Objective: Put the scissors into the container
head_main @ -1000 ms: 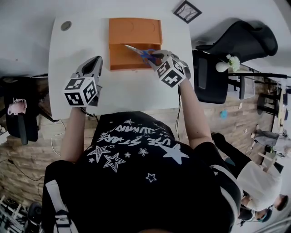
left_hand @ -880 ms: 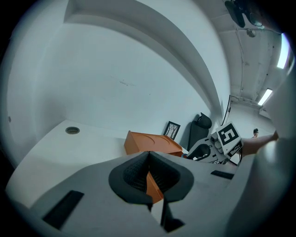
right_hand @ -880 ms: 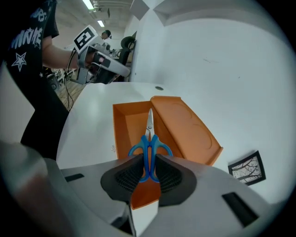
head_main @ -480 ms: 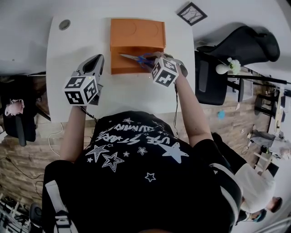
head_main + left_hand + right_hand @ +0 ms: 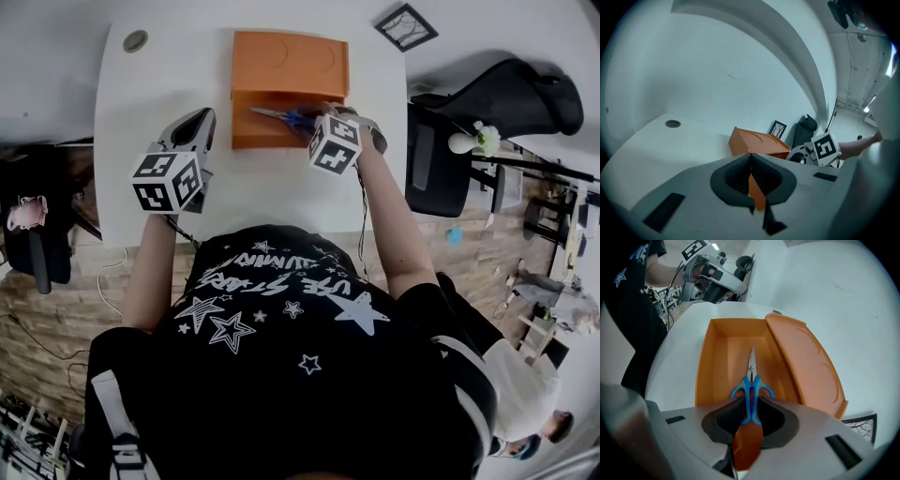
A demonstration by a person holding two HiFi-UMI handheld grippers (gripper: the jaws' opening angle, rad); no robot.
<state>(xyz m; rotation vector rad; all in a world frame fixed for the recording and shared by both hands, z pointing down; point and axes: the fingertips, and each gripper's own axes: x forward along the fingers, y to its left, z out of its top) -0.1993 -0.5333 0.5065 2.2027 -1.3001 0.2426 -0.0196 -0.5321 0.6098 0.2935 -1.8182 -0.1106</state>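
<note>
Blue-handled scissors (image 5: 751,389) point blade-first into the open orange container (image 5: 725,361); my right gripper (image 5: 749,414) is shut on their handles and holds them over the box's inside. From the head view the scissors (image 5: 281,116) stick out leftwards from the right gripper (image 5: 315,120) across the container (image 5: 272,127). The container's lid (image 5: 806,362) lies folded open to the right. My left gripper (image 5: 194,133) hovers over the white table left of the box; in its own view the jaws meet with nothing between them (image 5: 751,161).
A white table (image 5: 159,84) carries the box and has a round cable hole (image 5: 135,40) at the far left. A small framed picture (image 5: 405,26) lies at the far right corner. A black office chair (image 5: 487,103) stands to the right of the table.
The right gripper has carried the scissors a little left and further over the container. The left gripper has stayed almost still.
</note>
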